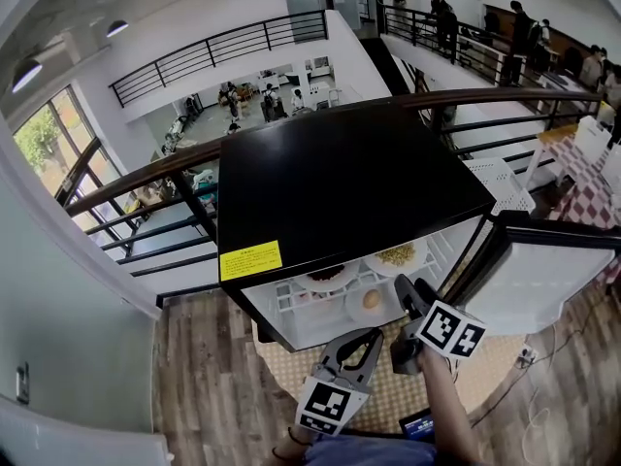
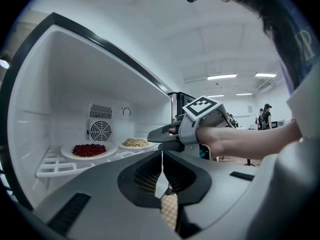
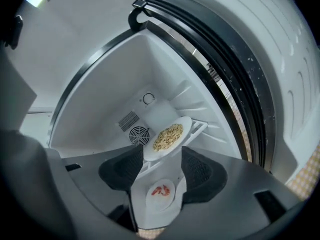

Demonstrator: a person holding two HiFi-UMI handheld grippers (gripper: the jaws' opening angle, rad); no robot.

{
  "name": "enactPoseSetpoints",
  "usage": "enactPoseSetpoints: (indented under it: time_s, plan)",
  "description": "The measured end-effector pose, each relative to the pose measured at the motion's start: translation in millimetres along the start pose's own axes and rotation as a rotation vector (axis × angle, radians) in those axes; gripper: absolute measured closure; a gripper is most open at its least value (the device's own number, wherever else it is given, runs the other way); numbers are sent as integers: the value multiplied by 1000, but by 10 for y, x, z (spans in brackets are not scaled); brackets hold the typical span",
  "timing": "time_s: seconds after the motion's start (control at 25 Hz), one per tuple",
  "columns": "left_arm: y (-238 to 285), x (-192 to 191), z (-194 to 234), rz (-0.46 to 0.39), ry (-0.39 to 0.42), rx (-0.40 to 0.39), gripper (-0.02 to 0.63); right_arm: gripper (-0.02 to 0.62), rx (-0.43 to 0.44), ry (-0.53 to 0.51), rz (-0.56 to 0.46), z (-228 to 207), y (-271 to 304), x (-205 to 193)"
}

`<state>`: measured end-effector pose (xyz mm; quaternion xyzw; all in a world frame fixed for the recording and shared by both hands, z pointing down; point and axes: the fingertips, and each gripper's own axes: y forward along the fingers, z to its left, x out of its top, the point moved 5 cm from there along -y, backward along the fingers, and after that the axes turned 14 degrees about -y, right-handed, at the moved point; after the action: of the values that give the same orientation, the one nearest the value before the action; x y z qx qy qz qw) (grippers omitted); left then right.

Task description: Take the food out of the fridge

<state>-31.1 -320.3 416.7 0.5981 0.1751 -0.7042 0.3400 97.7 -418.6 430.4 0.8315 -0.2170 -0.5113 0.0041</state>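
One red-berry plate (image 2: 89, 150) | left gripper view, not right gripper view

A dark handrail (image 1: 146, 176) on black bars runs across the scene, with a lower level beyond it where several people (image 1: 267, 100) sit or stand. A tall window (image 1: 44, 134) fills the left wall. The floor (image 1: 204, 396) is wood plank, with a beige checked mat (image 1: 383, 401) on it. To the right are a white perforated crate (image 1: 500, 183), a red-checked cloth (image 1: 592, 187) and a pale cable (image 1: 534, 357) lying on the planks.
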Motion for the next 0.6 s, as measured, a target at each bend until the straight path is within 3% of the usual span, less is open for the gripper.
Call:
enactPoseSetpoints:
  time_s: [0.32,0.6]
  plan:
    - [75,-65,141,17,-31,-27,588,359,-149,132,2,-194,324,-3]
    - [72,-58,210,16,-38,-25,588,361,-163,148,16,-193,420,-59]
